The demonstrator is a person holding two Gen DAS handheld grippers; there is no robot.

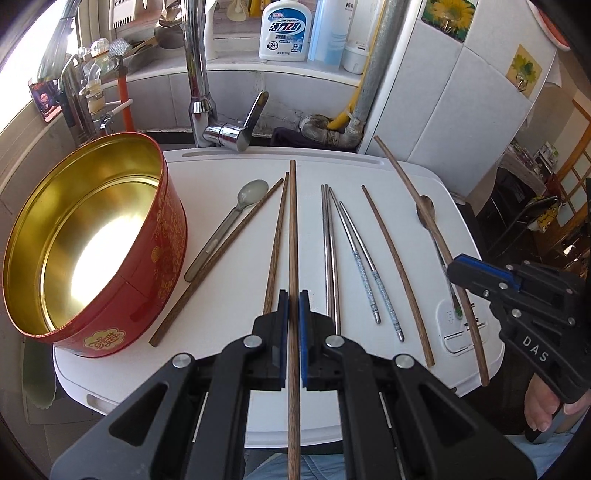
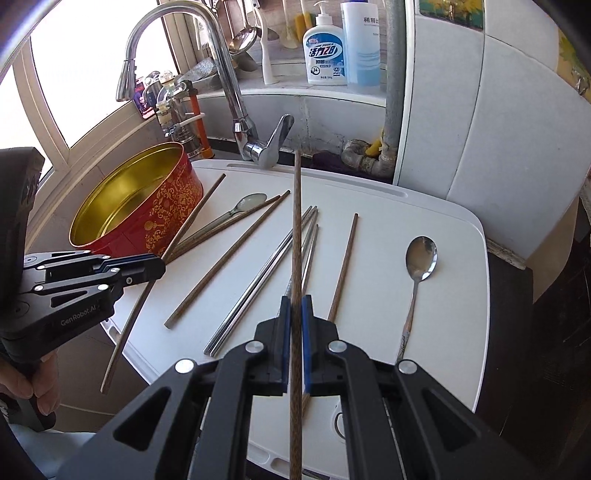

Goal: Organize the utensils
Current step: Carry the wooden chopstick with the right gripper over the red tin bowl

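L wrist cam sits just behind the left gripper (image 1: 294, 295), looking fwd and steeply down along its fingers at the white board (image 1: 229, 173) from close above. R wrist cam does the same behind the right gripper (image 2: 295, 300), from further right. Both face the back wall w/ the tap (image 1: 197, 74) and soap bottle (image 1: 284, 29). Shared: board, red tin (image 1: 155, 251), tap, bottle. Each view catches the other gripper at its edge.

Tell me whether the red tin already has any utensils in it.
No. In the left wrist view the red tin shows only its bare gold inside.
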